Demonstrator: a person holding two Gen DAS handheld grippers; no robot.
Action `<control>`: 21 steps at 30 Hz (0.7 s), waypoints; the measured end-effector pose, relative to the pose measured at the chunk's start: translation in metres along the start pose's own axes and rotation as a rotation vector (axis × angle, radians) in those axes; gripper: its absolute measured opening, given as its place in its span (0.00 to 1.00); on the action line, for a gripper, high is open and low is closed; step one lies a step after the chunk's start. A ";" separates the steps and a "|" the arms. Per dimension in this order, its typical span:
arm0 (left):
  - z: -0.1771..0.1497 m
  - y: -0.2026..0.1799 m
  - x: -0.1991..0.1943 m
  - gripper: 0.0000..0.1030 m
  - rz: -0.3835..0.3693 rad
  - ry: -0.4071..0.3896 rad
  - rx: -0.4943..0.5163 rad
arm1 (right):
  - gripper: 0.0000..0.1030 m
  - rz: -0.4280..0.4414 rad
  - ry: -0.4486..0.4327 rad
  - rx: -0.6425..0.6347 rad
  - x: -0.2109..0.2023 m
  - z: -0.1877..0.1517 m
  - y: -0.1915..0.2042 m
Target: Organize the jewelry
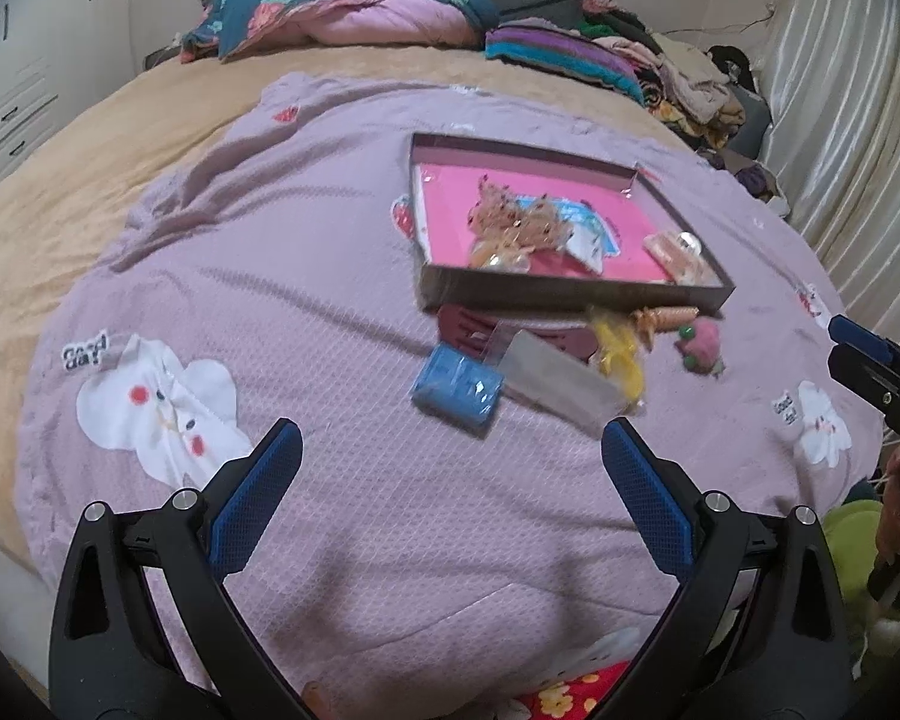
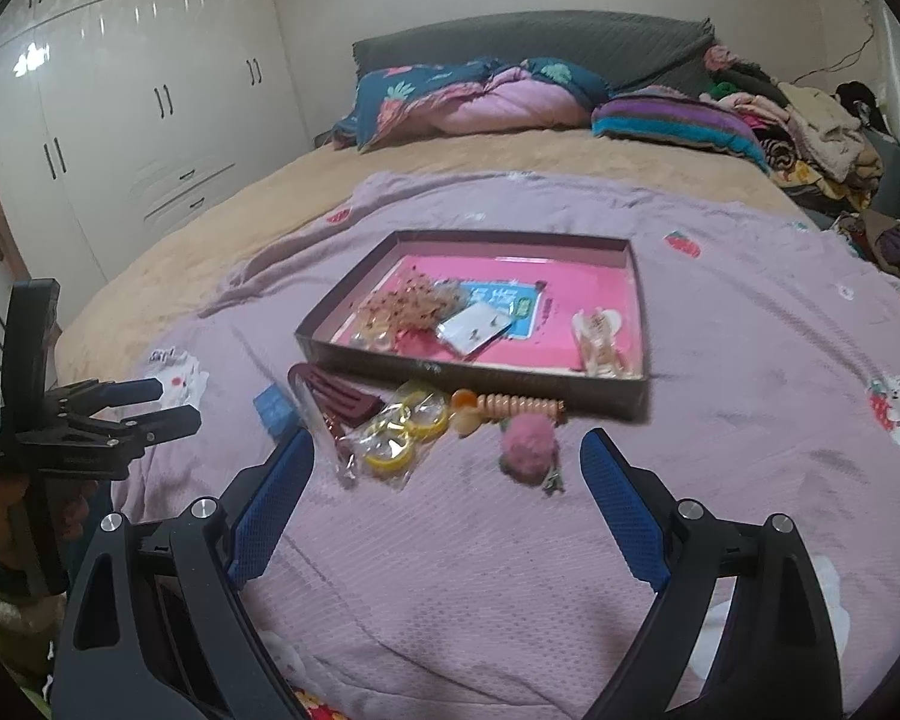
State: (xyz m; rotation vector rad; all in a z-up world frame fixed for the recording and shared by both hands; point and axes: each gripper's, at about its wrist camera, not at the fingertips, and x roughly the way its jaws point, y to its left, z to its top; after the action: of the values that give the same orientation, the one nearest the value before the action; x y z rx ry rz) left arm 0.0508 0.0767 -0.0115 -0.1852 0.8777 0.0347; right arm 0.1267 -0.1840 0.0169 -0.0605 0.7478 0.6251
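A shallow dark box with a pink floor (image 1: 576, 291) (image 2: 474, 369) lies on the lilac blanket and holds beaded jewelry (image 1: 516, 219) (image 2: 411, 303), a small white card (image 2: 471, 330) and a peach hair clip (image 2: 597, 336). In front of it lie a blue packet (image 1: 457, 387) (image 2: 273, 408), a maroon comb (image 2: 336, 393), a clear bag of yellow rings (image 2: 405, 426) (image 1: 618, 354), a peach spiral tie (image 2: 513, 405) and a pink pom-pom (image 2: 528, 441) (image 1: 702, 345). My left gripper (image 1: 450, 456) (image 2: 168, 405) is open and empty, short of the packet. My right gripper (image 2: 447, 459) is open and empty, just short of the rings and the pom-pom.
The lilac blanket (image 1: 342, 276) covers a tan bed. Folded quilts (image 2: 480, 96) and piled clothes (image 2: 810, 126) lie at the headboard. White wardrobes (image 2: 120, 120) stand on the left. A curtain (image 1: 858, 138) hangs on the right. The right gripper shows at the left wrist view's right edge (image 1: 864, 360).
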 end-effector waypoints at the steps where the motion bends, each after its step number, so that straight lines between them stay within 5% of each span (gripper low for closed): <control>1: -0.001 0.001 0.002 0.91 0.004 0.003 -0.001 | 0.87 0.006 0.007 0.002 0.003 -0.001 0.001; 21: -0.010 0.008 0.046 0.89 0.039 0.002 0.057 | 0.81 0.081 0.139 0.043 0.064 -0.005 0.013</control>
State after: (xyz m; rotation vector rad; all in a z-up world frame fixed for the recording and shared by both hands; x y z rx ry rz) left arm 0.0720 0.0810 -0.0540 -0.1152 0.8828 0.0461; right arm 0.1530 -0.1421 -0.0264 -0.0348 0.9007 0.6865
